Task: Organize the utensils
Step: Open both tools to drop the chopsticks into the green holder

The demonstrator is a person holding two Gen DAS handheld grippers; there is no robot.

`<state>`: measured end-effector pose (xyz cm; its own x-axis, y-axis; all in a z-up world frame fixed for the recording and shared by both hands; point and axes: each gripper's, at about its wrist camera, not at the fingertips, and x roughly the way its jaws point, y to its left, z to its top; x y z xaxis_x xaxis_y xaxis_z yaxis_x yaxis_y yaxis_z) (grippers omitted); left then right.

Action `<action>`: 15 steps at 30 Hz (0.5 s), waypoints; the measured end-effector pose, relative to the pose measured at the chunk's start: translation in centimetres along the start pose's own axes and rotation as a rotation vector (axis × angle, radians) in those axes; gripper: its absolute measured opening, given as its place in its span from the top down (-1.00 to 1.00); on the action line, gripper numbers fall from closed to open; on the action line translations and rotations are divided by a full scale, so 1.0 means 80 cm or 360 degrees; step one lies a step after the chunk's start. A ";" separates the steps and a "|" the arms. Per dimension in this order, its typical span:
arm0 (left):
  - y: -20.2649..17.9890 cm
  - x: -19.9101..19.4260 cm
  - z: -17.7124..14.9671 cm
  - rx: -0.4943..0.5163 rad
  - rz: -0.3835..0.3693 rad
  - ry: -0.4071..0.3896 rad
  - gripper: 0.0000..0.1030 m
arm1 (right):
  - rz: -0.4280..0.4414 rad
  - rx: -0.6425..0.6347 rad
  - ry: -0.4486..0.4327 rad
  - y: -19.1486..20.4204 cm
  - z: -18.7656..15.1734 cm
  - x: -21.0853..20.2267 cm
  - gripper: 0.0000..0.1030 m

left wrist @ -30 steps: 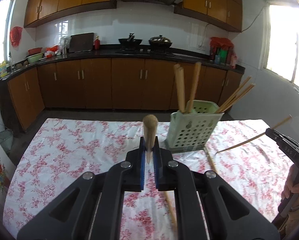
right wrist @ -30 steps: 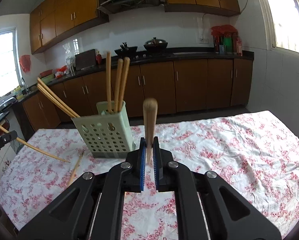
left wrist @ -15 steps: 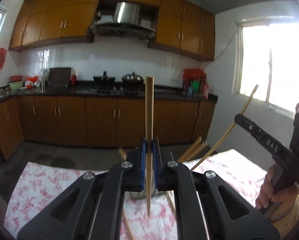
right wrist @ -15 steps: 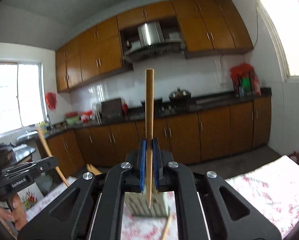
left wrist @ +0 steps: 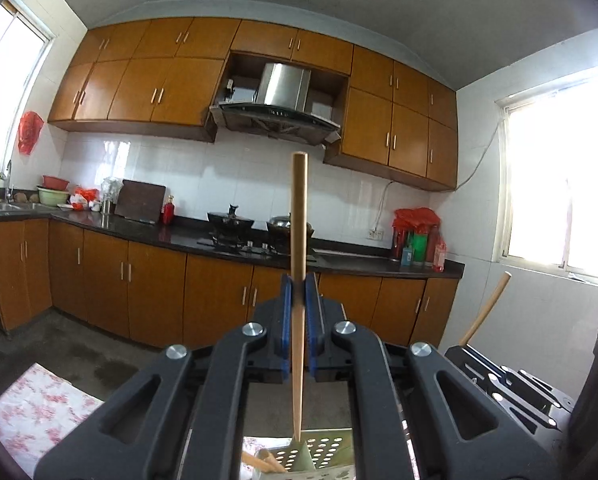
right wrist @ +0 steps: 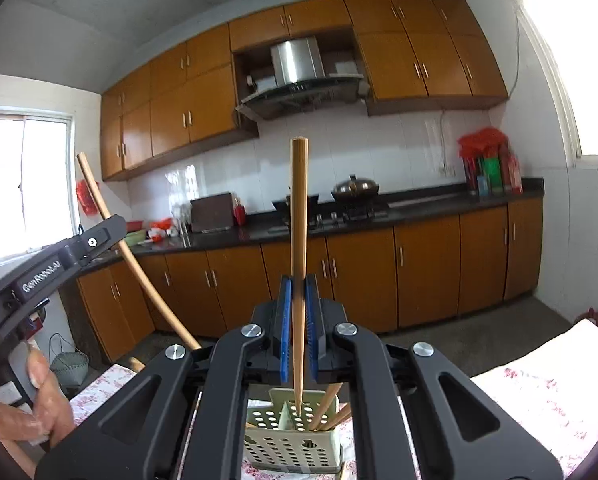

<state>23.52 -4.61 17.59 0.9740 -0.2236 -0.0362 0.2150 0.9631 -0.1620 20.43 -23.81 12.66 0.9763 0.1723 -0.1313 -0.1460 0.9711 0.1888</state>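
My left gripper (left wrist: 298, 292) is shut on a wooden chopstick (left wrist: 298, 240), held upright, its thin tip pointing down over the pale green perforated utensil holder (left wrist: 327, 454). My right gripper (right wrist: 298, 292) is shut on another wooden chopstick (right wrist: 298, 216), also upright, its tip just above a compartment of the holder (right wrist: 287, 448). Other chopsticks (right wrist: 325, 404) lean inside the holder. The left gripper's chopstick also shows in the right wrist view (right wrist: 139, 276), and the right one's in the left wrist view (left wrist: 485, 308).
The holder stands on a table with a white and red floral cloth (right wrist: 539, 384). Behind are brown kitchen cabinets (left wrist: 139, 280), a dark counter with a stove and pots (right wrist: 355, 188), and a bright window (left wrist: 559, 200). A hand (right wrist: 31, 412) grips the left tool.
Both grippers have risen and tilted up over the holder, turning their chopsticks from slanting to upright with tips down. The table has mostly dropped out of view.
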 end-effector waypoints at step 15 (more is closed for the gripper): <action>0.024 0.027 -0.046 -0.0030 0.0024 0.0188 0.69 | -0.0010 -0.0030 0.0058 0.001 -0.007 -0.011 0.27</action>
<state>25.82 -3.78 13.59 0.9617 -0.2265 -0.1545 0.1982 0.9637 -0.1791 19.47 -23.79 12.25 0.9708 0.1716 -0.1675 -0.1431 0.9750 0.1698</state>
